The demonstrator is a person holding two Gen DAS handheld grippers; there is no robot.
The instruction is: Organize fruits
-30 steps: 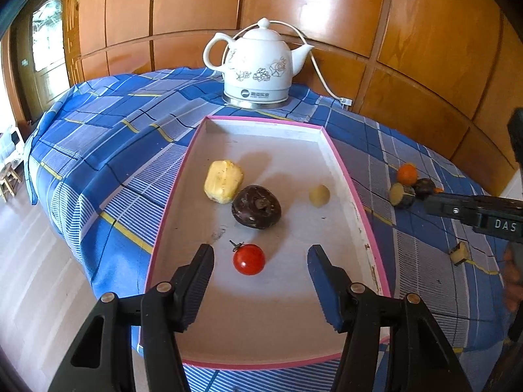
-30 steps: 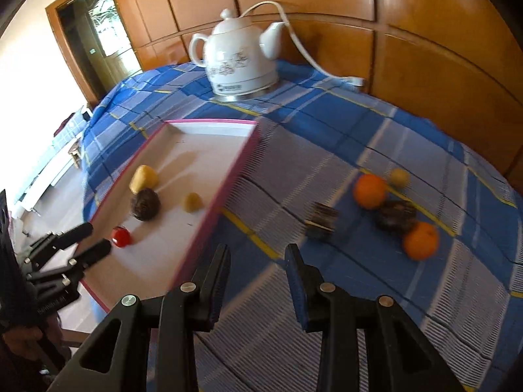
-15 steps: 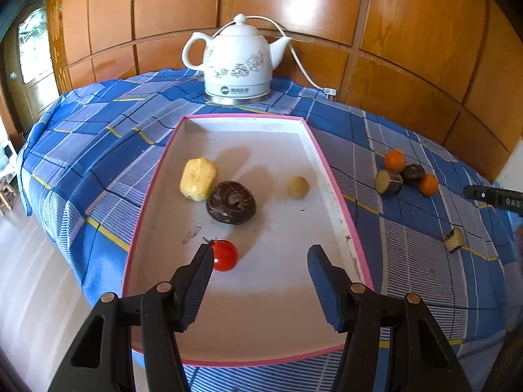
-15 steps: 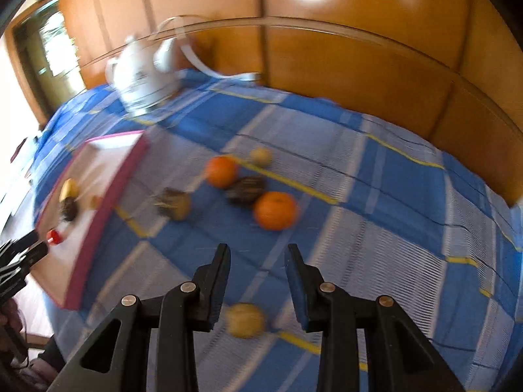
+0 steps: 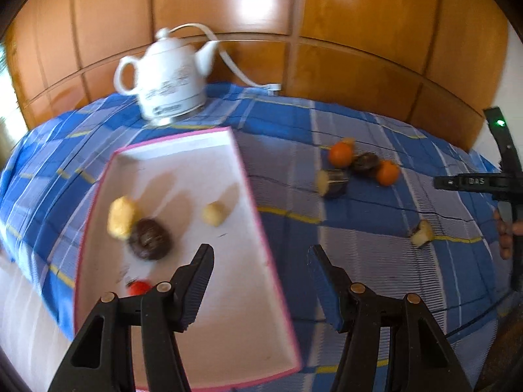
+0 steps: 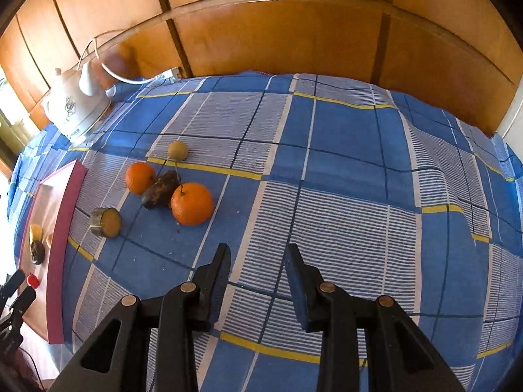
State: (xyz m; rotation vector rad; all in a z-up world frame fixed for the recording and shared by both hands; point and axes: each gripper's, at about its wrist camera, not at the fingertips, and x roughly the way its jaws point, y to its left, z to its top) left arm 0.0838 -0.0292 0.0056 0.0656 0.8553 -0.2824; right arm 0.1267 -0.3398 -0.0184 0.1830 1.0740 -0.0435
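A pink-rimmed white tray [image 5: 242, 176] holds a yellow fruit [image 5: 121, 217], a dark round fruit [image 5: 150, 238], a small pale fruit [image 5: 213, 214] and a red tomato [image 5: 140, 288]. On the blue checked cloth lie two oranges [image 6: 192, 203] [image 6: 140, 177], a dark fruit [image 6: 160, 189], a cut piece [image 6: 105, 222] and a small tan fruit [image 6: 177, 150]. Another small piece [image 5: 422, 233] lies apart. My left gripper [image 5: 260, 261] is open and empty over the tray's right rim. My right gripper [image 6: 258, 261] is open and empty above bare cloth, right of the fruit cluster.
A white electric kettle [image 5: 170, 88] with its cord stands at the back behind the tray, also in the right wrist view [image 6: 76, 107]. Wooden panelling [image 6: 294, 32] runs close behind the table. The right gripper's body [image 5: 474, 181] shows at the far right.
My left gripper has swung right, from over the tray's middle to its right rim. My right gripper has moved on past the small piece and tilted toward the fruit cluster. Both stay open.
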